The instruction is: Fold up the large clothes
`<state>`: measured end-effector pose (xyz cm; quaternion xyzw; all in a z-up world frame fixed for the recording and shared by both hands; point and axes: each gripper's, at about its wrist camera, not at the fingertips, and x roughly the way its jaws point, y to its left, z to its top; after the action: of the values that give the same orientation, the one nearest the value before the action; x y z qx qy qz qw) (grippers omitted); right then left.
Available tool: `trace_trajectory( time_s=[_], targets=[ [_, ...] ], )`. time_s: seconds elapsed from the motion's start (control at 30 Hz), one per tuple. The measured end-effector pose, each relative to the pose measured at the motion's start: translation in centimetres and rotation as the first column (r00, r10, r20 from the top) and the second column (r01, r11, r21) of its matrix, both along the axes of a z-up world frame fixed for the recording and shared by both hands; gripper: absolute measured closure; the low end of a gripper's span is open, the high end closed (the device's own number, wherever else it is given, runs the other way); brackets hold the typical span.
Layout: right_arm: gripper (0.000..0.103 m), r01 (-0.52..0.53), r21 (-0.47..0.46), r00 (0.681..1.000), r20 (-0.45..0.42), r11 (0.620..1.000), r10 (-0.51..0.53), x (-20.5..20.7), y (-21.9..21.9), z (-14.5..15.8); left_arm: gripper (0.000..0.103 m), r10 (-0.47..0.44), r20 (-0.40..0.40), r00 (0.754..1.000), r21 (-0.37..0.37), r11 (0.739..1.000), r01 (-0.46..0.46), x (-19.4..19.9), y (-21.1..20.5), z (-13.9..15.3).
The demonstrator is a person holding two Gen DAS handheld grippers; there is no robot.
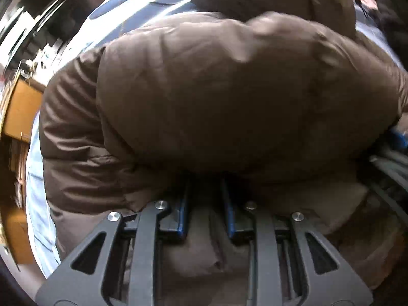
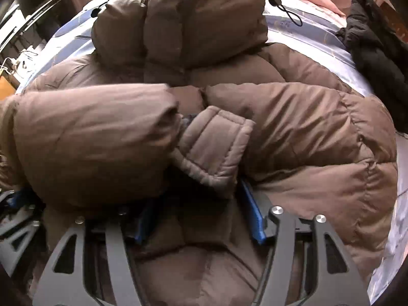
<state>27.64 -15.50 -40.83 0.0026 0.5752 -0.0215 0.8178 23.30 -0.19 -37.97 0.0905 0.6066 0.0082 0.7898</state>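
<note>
A brown puffer jacket point(image 2: 293, 117) lies spread on the bed point(image 2: 306, 25), hood point(image 2: 178, 25) toward the far end, with one sleeve point(image 2: 91, 137) brought across the body and its cuff point(image 2: 216, 142) lying near the middle. A black garment point(image 2: 374, 46) sits apart at the bed's right edge.

Both hand-held grippers are at the near hem. The left hand-held gripper point(image 1: 205, 191) has its blue pads point(image 1: 185, 214) narrow, with brown fabric bunched between them, so it looks clamped on the jacket, under the bulging sleeve. The right hand-held gripper point(image 2: 201, 204) stands wider, with padded fabric filling the gap; whether it truly grips I cannot tell, as the tips are buried.

The risk I see is the slippery, puffy shell. If the hem is lifted toward the hood with only a thin pinch, the fabric may slide out, or the trapped air may spring the fold back open. The crossed sleeve could also roll off sideways and spoil the shape if the two sides rise unevenly.
</note>
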Motion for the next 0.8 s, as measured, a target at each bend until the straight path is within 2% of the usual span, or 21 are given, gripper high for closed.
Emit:
trace_trajectory(
  time_s=[0.03,0.1,0.13,0.17,0.2,0.23,0.27,0.33,0.37,0.4,0.43,0.47,0.53,0.57,0.6,0.63,0.7,0.73,0.8],
  targets=[
    [0.042,0.011,0.005,1.0,0.017,1.0,-0.011,0.0,-0.2,0.8,0.078,0.001,-0.002,1.0,-0.011,1.0,-0.001,0.0,0.1,0.3],
    [0.043,0.037,0.047,0.985,0.169,0.998,-0.044,-1.4,-0.8,3.4,0.079,0.028,0.028,0.999,-0.074,0.997,-0.026,-0.1,0.6,1.5],
    [0.043,0.049,0.067,0.964,0.259,0.997,-0.065,-2.1,-1.0,4.5,0.079,0.042,0.072,0.997,-0.113,0.993,-0.034,-0.3,1.0,2.7],
    [0.043,0.065,0.077,0.947,0.309,0.995,-0.086,-2.4,-1.1,5.0,0.079,0.049,0.127,0.991,-0.137,0.99,-0.031,-0.5,1.1,3.8],
    [0.043,0.076,0.082,0.942,0.321,0.994,-0.099,-2.3,-1.2,4.9,0.078,0.051,0.177,0.983,-0.146,0.989,-0.025,-0.8,1.2,4.6],
    [0.043,0.1,0.082,0.94,0.318,0.992,-0.121,-1.8,-1.4,4.4,0.078,0.057,0.193,0.98,-0.141,0.99,-0.029,-0.7,1.3,4.8],
    [0.042,0.131,0.075,0.947,0.286,0.989,-0.147,-1.0,-1.8,3.3,0.077,0.073,0.17,0.983,-0.143,0.989,-0.048,-0.5,1.6,4.2],
    [0.035,0.15,0.083,0.965,0.202,0.985,-0.164,-0.3,-2.3,0.8,0.077,0.107,0.044,0.993,-0.174,0.98,-0.098,0.2,2.2,1.1],
    [0.033,0.144,0.079,0.969,0.19,0.986,-0.157,-0.1,-2.4,0.0,0.077,0.102,0.015,0.995,-0.175,0.98,-0.098,0.6,2.3,0.0],
    [0.033,0.13,0.065,0.972,0.191,0.989,-0.14,-0.2,-2.0,0.2,0.077,0.086,0.023,0.996,-0.166,0.983,-0.081,0.7,2.3,0.0],
    [0.033,0.11,0.054,0.975,0.185,0.992,-0.119,-0.2,-1.9,0.7,0.077,0.08,0.029,0.996,-0.155,0.985,-0.074,0.6,2.1,0.4],
    [0.039,0.101,0.091,0.976,0.184,0.991,-0.117,-0.4,-2.3,1.7,0.077,0.1,0.032,0.994,-0.17,0.981,-0.094,0.4,2.2,1.3],
    [0.039,0.127,0.208,0.956,0.236,0.97,-0.176,-1.4,-3.9,4.2,0.075,0.164,0.025,0.986,-0.232,0.96,-0.154,-0.1,2.7,3.1],
    [0.037,0.143,0.268,0.931,0.29,0.953,-0.222,-1.9,-4.9,6.1,0.071,0.194,0.016,0.981,-0.268,0.946,-0.183,-0.5,3.2,4.1],
    [0.028,0.151,0.289,0.916,0.318,0.945,-0.244,-1.9,-5.5,7.4,0.061,0.21,0.015,0.978,-0.307,0.931,-0.196,-1.1,3.6,5.3],
    [0.022,0.167,0.295,0.9,0.343,0.941,-0.267,-0.9,-6.2,8.9,0.056,0.209,0.022,0.978,-0.314,0.93,-0.192,-1.5,2.9,6.0],
    [0.018,0.18,0.276,0.891,0.361,0.944,-0.276,2.3,-6.8,10.8,0.055,0.195,0.047,0.98,-0.261,0.949,-0.176,-2.0,2.7,6.9],
    [0.018,0.178,0.24,0.891,0.373,0.954,-0.26,4.9,-6.8,11.8,0.055,0.199,0.036,0.979,-0.239,0.953,-0.184,-2.4,2.4,6.8],
    [0.018,0.189,0.137,0.889,0.398,0.972,-0.228,9.3,-6.7,13.1,0.055,0.227,-0.036,0.973,-0.242,0.943,-0.229,-1.7,4.0,6.1]
  ],
)
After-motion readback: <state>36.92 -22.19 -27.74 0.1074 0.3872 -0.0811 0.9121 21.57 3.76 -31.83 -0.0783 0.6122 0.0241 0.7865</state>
